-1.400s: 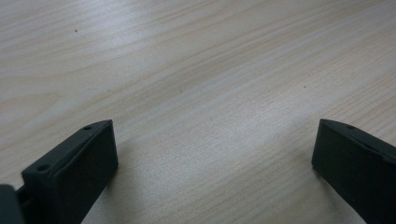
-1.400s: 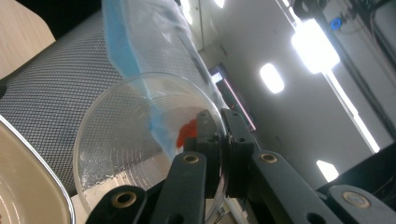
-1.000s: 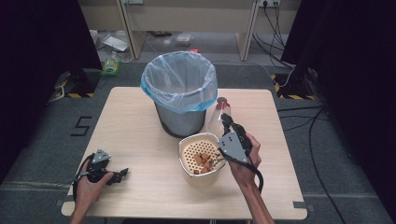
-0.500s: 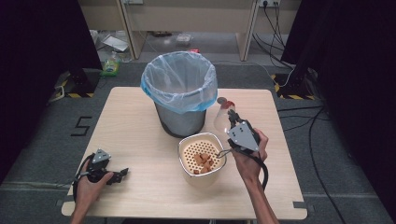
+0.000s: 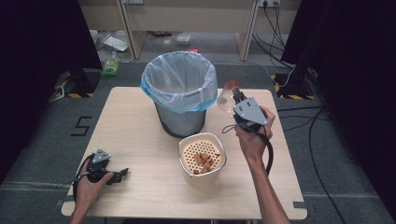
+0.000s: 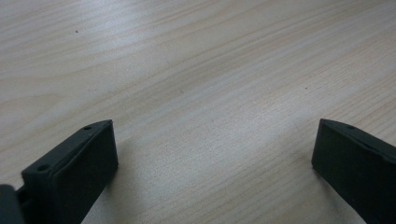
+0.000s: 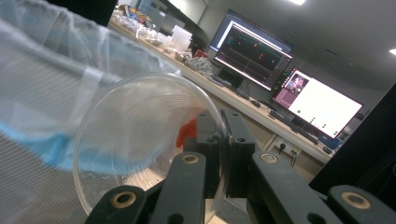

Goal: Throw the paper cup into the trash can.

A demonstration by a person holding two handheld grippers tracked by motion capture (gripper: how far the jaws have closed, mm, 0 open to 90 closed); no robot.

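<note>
My right gripper (image 5: pixel 233 95) is raised beside the right rim of the grey bin (image 5: pixel 180 116), shut on the rim of a clear plastic cup (image 5: pixel 224 100). In the right gripper view the cup (image 7: pixel 135 140) lies on its side, its mouth facing the camera. The jaws of the right gripper (image 7: pixel 219 135) pinch its edge, with something orange-red behind them. The bin's blue-white liner (image 7: pixel 42 74) is close behind. My left gripper (image 5: pixel 117 175) rests on the table's near left corner. Its jaws stand wide open over bare wood (image 6: pixel 212 154).
A white perforated bowl (image 5: pixel 187 164) with several orange-brown pieces inside stands in front of the bin, left of my right forearm. The wooden table (image 5: pixel 130 135) has free room on its left half. Monitors (image 7: pixel 313 102) stand on a bench far behind.
My right hand has swung right and farther from me, away from the white bowl, still holding the cup beside the bin. The left gripper has not moved.
</note>
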